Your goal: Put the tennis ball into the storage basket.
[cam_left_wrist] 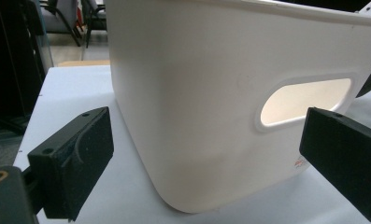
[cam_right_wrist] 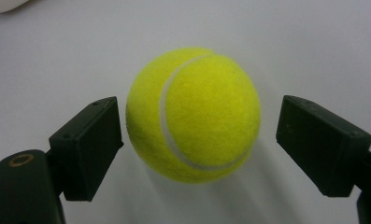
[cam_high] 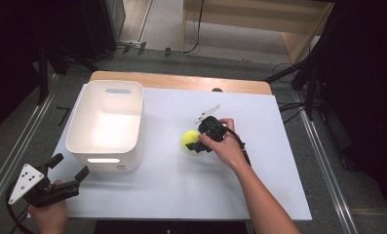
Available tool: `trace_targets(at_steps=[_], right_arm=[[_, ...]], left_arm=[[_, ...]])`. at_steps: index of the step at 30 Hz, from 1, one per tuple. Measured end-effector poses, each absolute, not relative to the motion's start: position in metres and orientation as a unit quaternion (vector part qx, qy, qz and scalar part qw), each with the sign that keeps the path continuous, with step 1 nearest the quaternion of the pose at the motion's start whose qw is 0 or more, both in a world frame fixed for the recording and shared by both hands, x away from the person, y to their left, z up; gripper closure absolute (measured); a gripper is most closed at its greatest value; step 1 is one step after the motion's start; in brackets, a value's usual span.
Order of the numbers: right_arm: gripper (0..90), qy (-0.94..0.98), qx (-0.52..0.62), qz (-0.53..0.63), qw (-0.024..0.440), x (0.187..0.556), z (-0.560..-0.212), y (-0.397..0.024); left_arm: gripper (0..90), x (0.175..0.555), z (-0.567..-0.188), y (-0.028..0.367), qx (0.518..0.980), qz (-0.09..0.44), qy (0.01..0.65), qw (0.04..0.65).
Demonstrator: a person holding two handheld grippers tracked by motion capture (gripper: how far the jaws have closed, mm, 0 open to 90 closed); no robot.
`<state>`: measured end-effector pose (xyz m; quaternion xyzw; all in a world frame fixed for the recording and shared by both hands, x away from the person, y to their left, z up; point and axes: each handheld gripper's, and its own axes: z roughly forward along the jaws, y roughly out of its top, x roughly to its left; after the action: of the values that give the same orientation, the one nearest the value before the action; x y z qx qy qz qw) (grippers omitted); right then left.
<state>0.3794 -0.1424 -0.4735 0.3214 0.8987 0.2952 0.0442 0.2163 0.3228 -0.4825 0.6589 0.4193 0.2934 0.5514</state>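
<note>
The tennis ball (cam_right_wrist: 193, 114) sits on the white tabletop (cam_high: 181, 185), out in the open to the right of the white bin (cam_high: 106, 124) and well apart from it, so there is room to come at it from either side. The right gripper (cam_high: 197, 144) is down around it, and in the right gripper view the two black fingers (cam_right_wrist: 87, 147) bracket the ball: one is just beside the felt on one flank, while the other stands off with a clear gap. So the fingers are partly closed but not gripping yet, and the ball rests on the tabletop under its own weight. They straddle its widest part, which looks like the sensible line for a round thing that would squirt out of a high or low pinch.

The left gripper (cam_high: 69, 165) hangs at the near left corner of the tabletop, fingers spread wide and empty, aimed at the bin's near wall with its handle slot (cam_left_wrist: 304, 100). My guess is that it waits there to steady the bin, which stands upright, mouth open, the likely home for the ball.
</note>
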Motion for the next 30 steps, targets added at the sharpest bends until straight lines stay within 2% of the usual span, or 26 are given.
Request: trace_targets(at_steps=[15,20,30], right_arm=[[17.3,0.905,0.321,0.275,0.043,0.384,-0.482,-0.13],[22.7,0.908,0.315,0.274,0.034,0.384,-0.482,-0.128],[23.2,0.91,0.315,0.267,0.031,0.385,-0.479,-0.128]], left_arm=[[2.9,0.216,-0.483,0.322,0.659,0.295,0.419,0.551],[2.9,0.216,-0.483,0.322,0.659,0.294,0.419,0.551],[2.8,0.216,-0.482,0.322,0.66,0.294,0.418,0.55]])
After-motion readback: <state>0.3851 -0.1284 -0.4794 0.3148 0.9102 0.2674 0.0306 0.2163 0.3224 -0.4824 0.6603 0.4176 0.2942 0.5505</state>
